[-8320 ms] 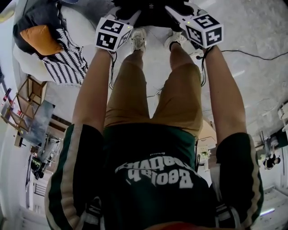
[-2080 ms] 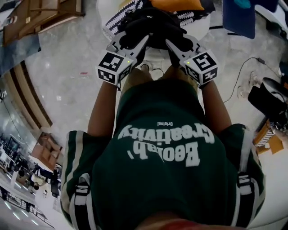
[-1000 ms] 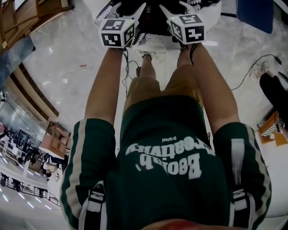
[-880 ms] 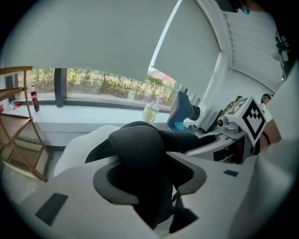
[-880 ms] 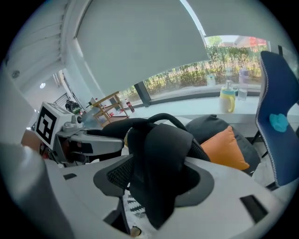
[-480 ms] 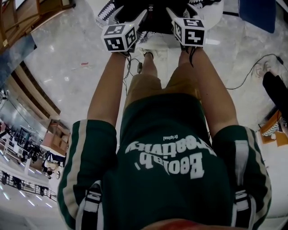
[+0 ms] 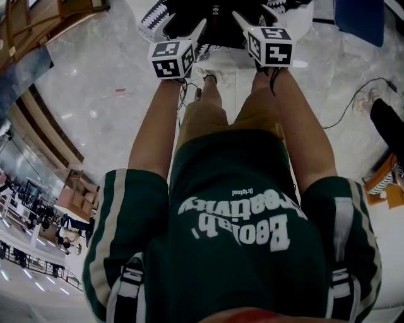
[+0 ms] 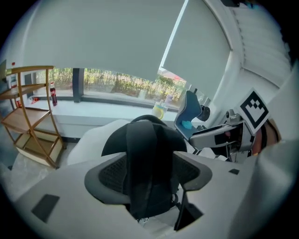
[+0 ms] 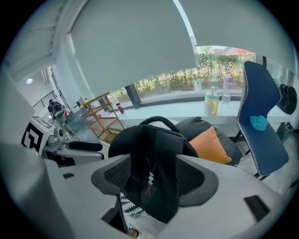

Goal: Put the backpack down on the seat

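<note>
The black backpack (image 7: 214,14) rests upright on the white seat (image 7: 222,63), leaning against a black-and-white patterned cushion (image 7: 151,25). My left gripper (image 7: 190,26) and right gripper (image 7: 247,20) reach to it side by side at the top of the head view. In the left gripper view a black shoulder strap (image 8: 149,158) hangs between the widely spread jaws of the left gripper (image 8: 150,175). The right gripper (image 9: 154,176) likewise stands open around the other strap (image 9: 154,172). The pads do not visibly squeeze either strap.
An orange cushion (image 9: 210,144) lies behind the backpack. A blue chair (image 9: 261,109) stands to the right, a wooden shelf (image 8: 30,112) to the left. Bottles (image 9: 212,102) stand on the windowsill. A cable (image 7: 353,101) runs over the marble floor, near another person's leg (image 7: 386,120).
Both grippers' jaws have spread wider around the straps. Both marker cubes have drawn back a little toward the person. The backpack stays on the seat.
</note>
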A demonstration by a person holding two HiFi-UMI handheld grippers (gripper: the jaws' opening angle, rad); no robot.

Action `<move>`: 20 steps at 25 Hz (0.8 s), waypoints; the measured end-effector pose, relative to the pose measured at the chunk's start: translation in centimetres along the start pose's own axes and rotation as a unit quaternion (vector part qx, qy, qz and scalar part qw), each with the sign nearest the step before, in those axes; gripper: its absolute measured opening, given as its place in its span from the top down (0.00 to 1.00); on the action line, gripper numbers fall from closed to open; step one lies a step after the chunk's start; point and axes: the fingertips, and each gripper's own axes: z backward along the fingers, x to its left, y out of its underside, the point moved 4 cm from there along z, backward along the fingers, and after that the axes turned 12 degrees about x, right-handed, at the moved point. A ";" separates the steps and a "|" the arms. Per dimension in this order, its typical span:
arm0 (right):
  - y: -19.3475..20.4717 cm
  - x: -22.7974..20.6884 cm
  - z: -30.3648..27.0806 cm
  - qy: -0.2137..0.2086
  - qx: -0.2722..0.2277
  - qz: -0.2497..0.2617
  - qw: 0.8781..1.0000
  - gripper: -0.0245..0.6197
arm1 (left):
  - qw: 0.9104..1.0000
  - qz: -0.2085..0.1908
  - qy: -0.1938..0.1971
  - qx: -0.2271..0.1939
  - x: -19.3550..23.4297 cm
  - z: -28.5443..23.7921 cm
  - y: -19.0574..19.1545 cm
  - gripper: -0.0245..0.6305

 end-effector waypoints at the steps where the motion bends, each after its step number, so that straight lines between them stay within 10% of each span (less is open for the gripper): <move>1: -0.4 0.7 0.7 -0.005 -0.008 0.006 1.000 0.53 | 1.000 -0.010 0.005 -0.012 -0.4 0.9 -0.5 0.47; 4: -1.4 3.3 4.1 -0.010 -0.040 0.042 0.998 0.54 | 0.998 -0.046 0.028 -0.037 -2.4 4.7 -1.6 0.48; 5: -1.7 4.5 5.6 -0.014 -0.053 0.059 0.997 0.68 | 0.997 -0.058 0.032 -0.046 -3.0 6.2 -1.9 0.54; 6: -2.1 5.6 7.0 -0.020 -0.067 0.079 0.994 0.91 | 0.995 -0.074 0.032 -0.057 -3.5 7.8 -2.3 0.79; 7: -2.4 6.9 8.2 -0.025 -0.080 0.099 0.992 0.91 | 0.993 -0.093 0.029 -0.068 -3.9 9.2 -2.6 0.94; 20: 2.5 18.5 21.6 -0.010 -0.165 0.140 0.976 0.91 | 0.969 -0.204 0.050 -0.128 -7.7 24.4 0.3 0.94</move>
